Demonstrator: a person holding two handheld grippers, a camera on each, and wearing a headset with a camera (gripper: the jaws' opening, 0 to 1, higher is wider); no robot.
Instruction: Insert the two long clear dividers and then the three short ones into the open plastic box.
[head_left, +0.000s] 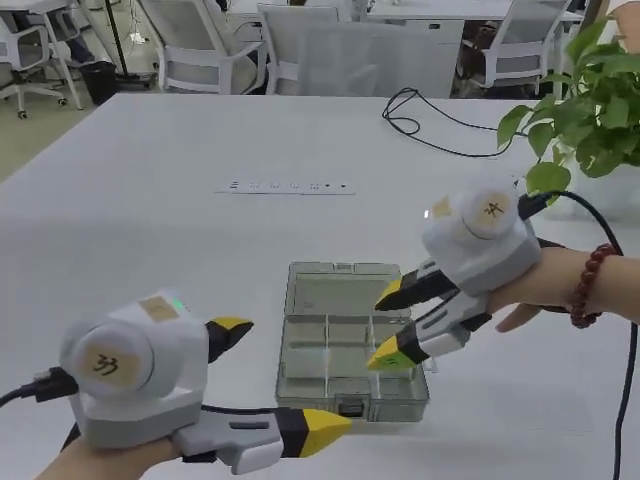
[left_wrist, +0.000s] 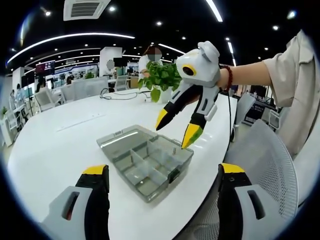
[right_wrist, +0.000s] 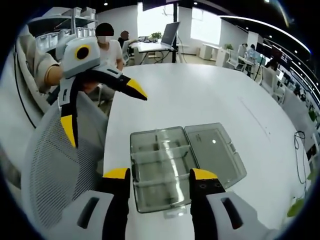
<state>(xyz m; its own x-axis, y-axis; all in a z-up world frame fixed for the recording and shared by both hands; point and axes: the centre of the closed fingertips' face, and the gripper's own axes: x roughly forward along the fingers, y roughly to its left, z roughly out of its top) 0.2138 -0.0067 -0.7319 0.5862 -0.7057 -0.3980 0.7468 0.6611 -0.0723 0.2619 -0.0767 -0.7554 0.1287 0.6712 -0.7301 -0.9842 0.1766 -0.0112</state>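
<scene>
The clear plastic box (head_left: 300, 398) lies open on the white table, its lid (head_left: 343, 288) flat on the far side. Clear dividers (head_left: 328, 347) stand inside it and split it into several compartments. My right gripper (head_left: 392, 327) hovers open over the box's right edge, nothing between its yellow tips. My left gripper (head_left: 285, 378) is open at the box's near left corner, also holding nothing. In the left gripper view the box (left_wrist: 161, 184) lies ahead of my left gripper (left_wrist: 163, 172), with the right gripper (left_wrist: 175, 131) above it. In the right gripper view the box (right_wrist: 155, 202) sits between the jaws of the right gripper (right_wrist: 160, 175); the left gripper (right_wrist: 102, 115) is beyond.
A white power strip (head_left: 285, 186) lies mid-table and a black cable (head_left: 430, 125) loops at the far right. A green plant (head_left: 590, 110) stands at the right edge. Office chairs line the far side. A white mesh chair (left_wrist: 270, 165) stands by the near edge.
</scene>
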